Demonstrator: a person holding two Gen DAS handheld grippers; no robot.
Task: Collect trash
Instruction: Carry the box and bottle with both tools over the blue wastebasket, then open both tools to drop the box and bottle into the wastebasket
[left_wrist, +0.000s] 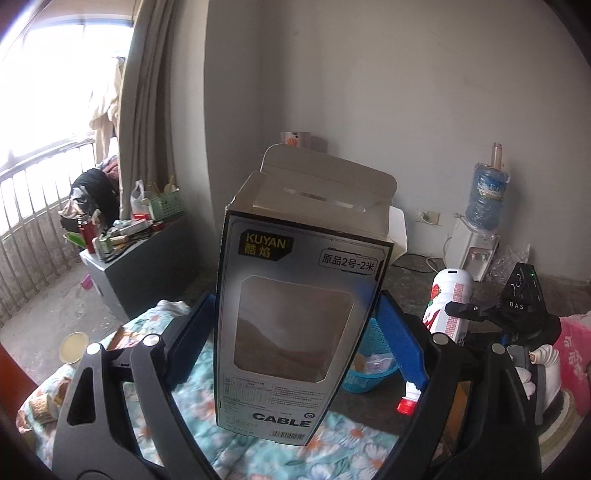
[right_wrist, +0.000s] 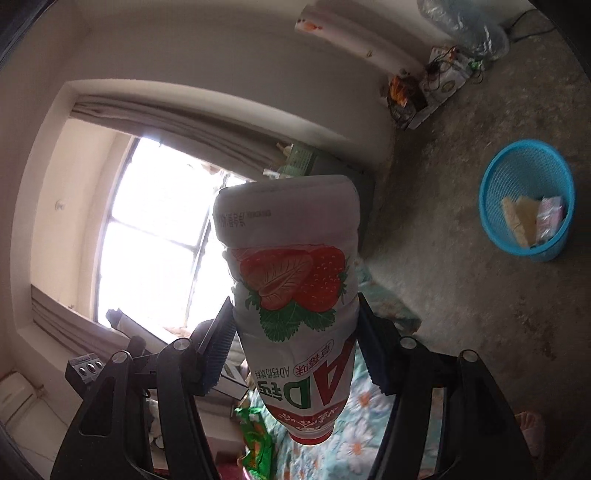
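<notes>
My left gripper is shut on a black-and-grey cable box with a clear window, its blue pads pressing on both sides; the top flap stands open. Behind the box a blue mesh basket stands on the floor. My right gripper is shut on a white strawberry milk bottle, held with its red cap toward the camera. That bottle also shows at the right of the left wrist view. In the right wrist view the blue basket sits on the concrete floor to the right, with some wrappers inside.
A floral bedsheet lies under both grippers, and a green snack wrapper rests on it. A grey cabinet loaded with clutter stands near the window railing. A water dispenser is against the wall. Boxes sit along the wall.
</notes>
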